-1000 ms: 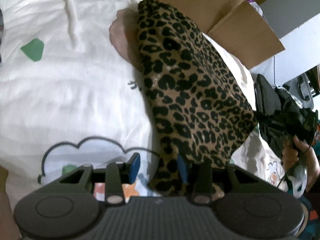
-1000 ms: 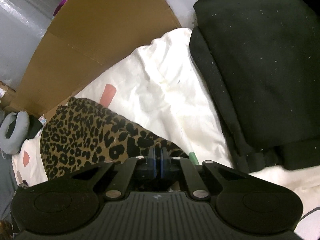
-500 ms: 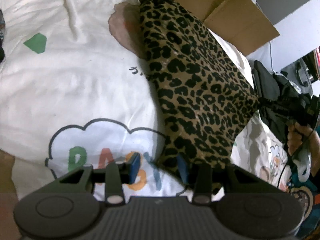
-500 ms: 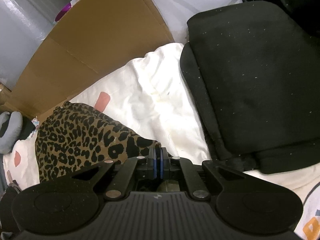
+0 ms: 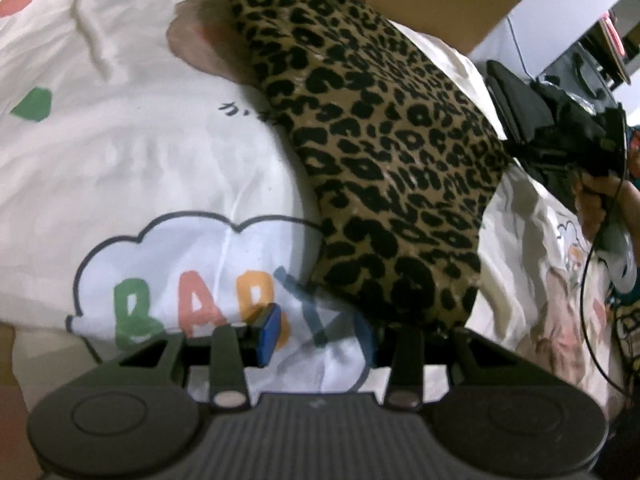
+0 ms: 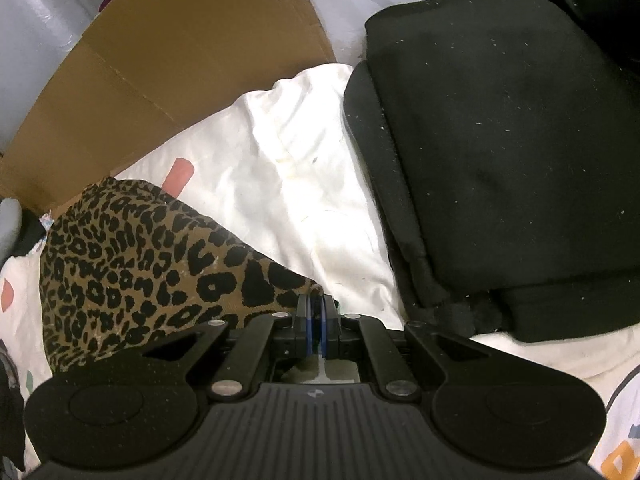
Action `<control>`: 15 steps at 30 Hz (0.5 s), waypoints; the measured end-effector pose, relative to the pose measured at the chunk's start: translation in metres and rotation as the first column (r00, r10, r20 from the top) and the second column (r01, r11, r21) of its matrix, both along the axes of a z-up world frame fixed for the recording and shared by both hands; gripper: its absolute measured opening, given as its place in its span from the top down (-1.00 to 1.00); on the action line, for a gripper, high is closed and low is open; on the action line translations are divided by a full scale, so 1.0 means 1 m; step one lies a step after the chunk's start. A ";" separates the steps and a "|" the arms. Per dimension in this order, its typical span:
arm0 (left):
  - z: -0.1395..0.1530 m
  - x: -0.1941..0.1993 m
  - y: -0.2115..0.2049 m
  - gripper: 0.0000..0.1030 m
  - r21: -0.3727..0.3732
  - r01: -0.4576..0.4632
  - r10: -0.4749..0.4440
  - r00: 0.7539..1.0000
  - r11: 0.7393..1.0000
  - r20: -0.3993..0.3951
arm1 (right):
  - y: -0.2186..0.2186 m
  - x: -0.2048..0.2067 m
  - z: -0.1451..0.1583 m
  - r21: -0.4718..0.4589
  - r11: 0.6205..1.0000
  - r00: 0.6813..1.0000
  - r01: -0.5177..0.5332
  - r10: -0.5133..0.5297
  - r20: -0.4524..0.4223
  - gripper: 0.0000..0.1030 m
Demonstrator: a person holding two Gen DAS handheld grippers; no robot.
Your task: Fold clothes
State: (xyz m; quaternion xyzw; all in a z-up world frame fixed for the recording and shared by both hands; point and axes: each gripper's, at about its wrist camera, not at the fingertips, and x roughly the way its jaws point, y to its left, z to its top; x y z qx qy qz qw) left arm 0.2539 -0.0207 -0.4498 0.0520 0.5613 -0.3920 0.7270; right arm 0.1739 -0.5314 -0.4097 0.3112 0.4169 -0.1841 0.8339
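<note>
A leopard-print garment (image 5: 384,160) lies folded on a white printed sheet (image 5: 120,140). My left gripper (image 5: 324,332) is open at the garment's near corner; the left blue pad (image 5: 269,332) shows and the right finger is hidden under the cloth. My right gripper (image 6: 316,320) is shut on the garment's corner (image 6: 256,280), with a bit of cloth between the blue pads. In the left wrist view the right gripper (image 5: 568,140) holds the garment's far right corner.
A folded black garment (image 6: 500,152) lies on the sheet to the right of the right gripper. Brown cardboard (image 6: 168,64) stands behind the sheet. A person's hand (image 5: 600,200) and cables are at the right edge.
The left gripper has pulled back and left, showing the sheet's "BABY" cloud print. The right gripper, still shut on the leopard corner, has drawn back from the black garment.
</note>
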 end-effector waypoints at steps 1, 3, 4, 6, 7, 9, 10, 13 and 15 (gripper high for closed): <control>0.000 0.001 0.000 0.16 -0.008 -0.006 0.006 1.000 1.000 0.001 | -0.001 0.000 0.000 0.002 1.000 1.000 0.001 -0.001 0.001 0.95; 0.000 0.004 0.000 0.17 -0.024 -0.016 0.016 1.000 1.000 0.005 | -0.001 -0.001 0.000 0.002 1.000 1.000 0.001 -0.001 0.000 0.95; 0.001 0.004 0.001 0.18 -0.032 -0.018 0.018 1.000 0.999 0.009 | -0.001 0.000 0.000 0.000 1.000 1.000 0.001 -0.001 -0.001 0.95; 0.003 0.006 0.002 0.18 -0.048 -0.021 0.022 1.000 0.999 0.018 | -0.001 0.000 -0.001 -0.001 1.000 1.000 -0.001 0.001 -0.003 0.95; 0.004 0.008 0.004 0.18 -0.067 -0.034 0.035 0.999 0.997 0.014 | -0.001 0.000 -0.001 -0.002 1.000 1.000 -0.001 0.001 -0.003 0.95; 0.009 0.012 0.011 0.19 -0.127 -0.072 0.073 0.997 0.989 0.002 | -0.001 0.000 -0.001 -0.001 1.000 1.000 -0.002 0.002 -0.003 0.95; 0.010 0.014 0.013 0.19 -0.149 -0.088 0.088 0.996 0.985 -0.001 | -0.001 0.001 -0.001 0.000 1.000 1.000 -0.002 0.002 -0.003 0.95; 0.010 0.018 0.015 0.19 -0.181 -0.120 0.120 0.993 0.976 -0.011 | -0.001 0.001 -0.002 0.004 1.000 1.000 -0.001 0.001 -0.002 0.95; 0.005 0.018 0.011 0.19 -0.175 -0.108 0.107 0.994 0.979 -0.016 | -0.001 0.001 -0.002 0.004 1.000 1.000 -0.002 0.002 -0.003 0.95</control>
